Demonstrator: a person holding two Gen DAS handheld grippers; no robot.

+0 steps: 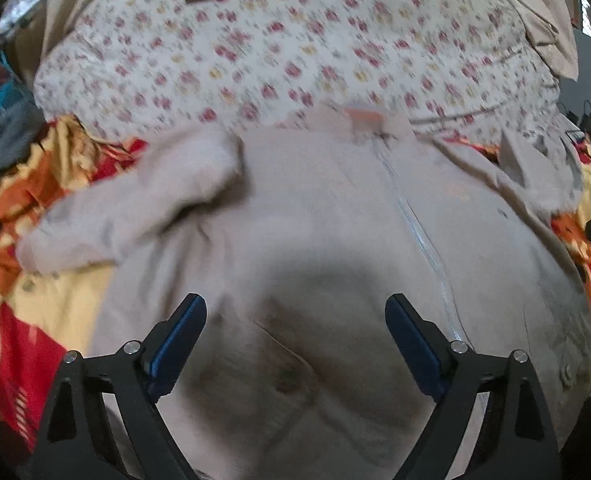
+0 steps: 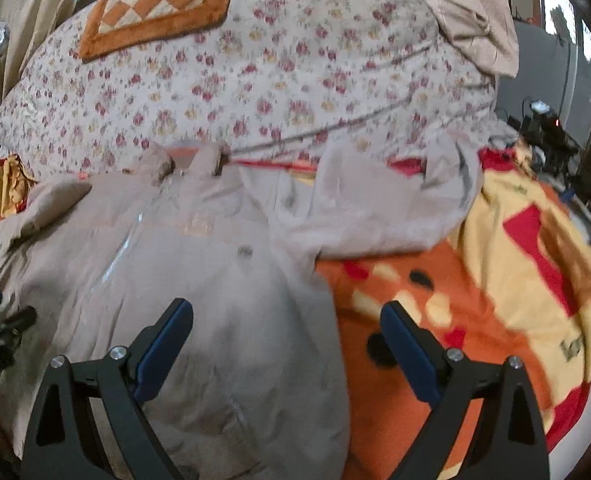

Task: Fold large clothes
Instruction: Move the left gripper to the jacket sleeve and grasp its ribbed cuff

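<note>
My left gripper [image 1: 295, 322] and right gripper [image 2: 286, 326] both hang released, grasping nothing, over the pale beige zip-front jacket [image 1: 335, 216], which lies spread on the orange, yellow and red patterned blanket [image 2: 495, 280], just in front of the floral quilt [image 1: 275, 52].

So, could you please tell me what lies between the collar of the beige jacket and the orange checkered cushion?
Only the floral quilt fills that stretch between jacket and cushion, shown in both wrist views.
</note>
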